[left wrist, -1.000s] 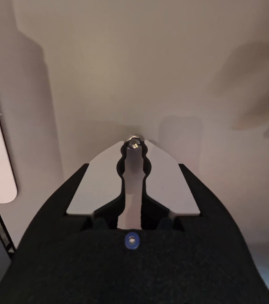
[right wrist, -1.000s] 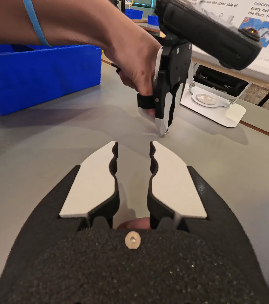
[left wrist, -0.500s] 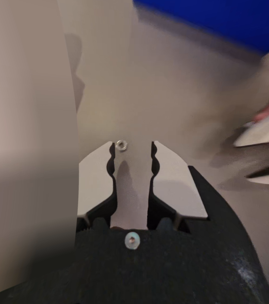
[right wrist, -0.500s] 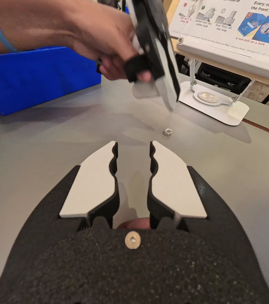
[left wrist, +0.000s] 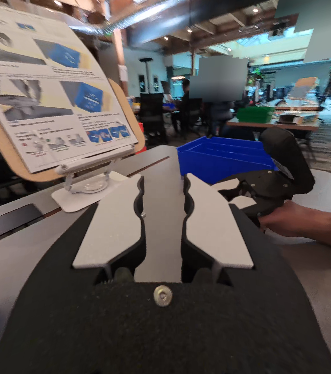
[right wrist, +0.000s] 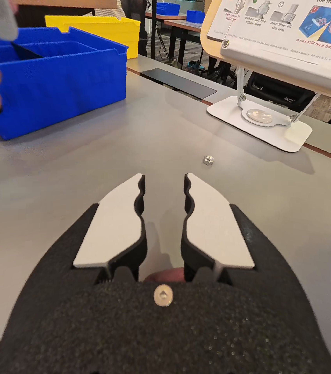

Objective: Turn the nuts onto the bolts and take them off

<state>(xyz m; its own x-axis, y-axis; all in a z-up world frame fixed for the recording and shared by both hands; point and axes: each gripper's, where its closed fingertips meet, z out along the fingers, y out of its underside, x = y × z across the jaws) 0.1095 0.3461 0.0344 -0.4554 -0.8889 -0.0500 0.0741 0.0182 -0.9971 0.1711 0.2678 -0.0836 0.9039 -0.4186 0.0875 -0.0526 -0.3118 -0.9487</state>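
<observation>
Open workshop room, grey table [right wrist: 160, 129]. One steel hex nut [right wrist: 208, 160] lies flat and loose mid-table, just ahead-right of the right claw [right wrist: 164, 177], near the white stand base [right wrist: 261, 129] at the far right edge. Both claws gape narrowly, empty; left claw [left wrist: 163, 179] is raised, aimed toward the blue bin [left wrist: 221, 159]. Nut is likely light, rigid, slick, prone to skid; pinch across opposite flats. Instruction sheet [right wrist: 292, 24] carries printed text and pictures; no brand visible. No bolt in view.
</observation>
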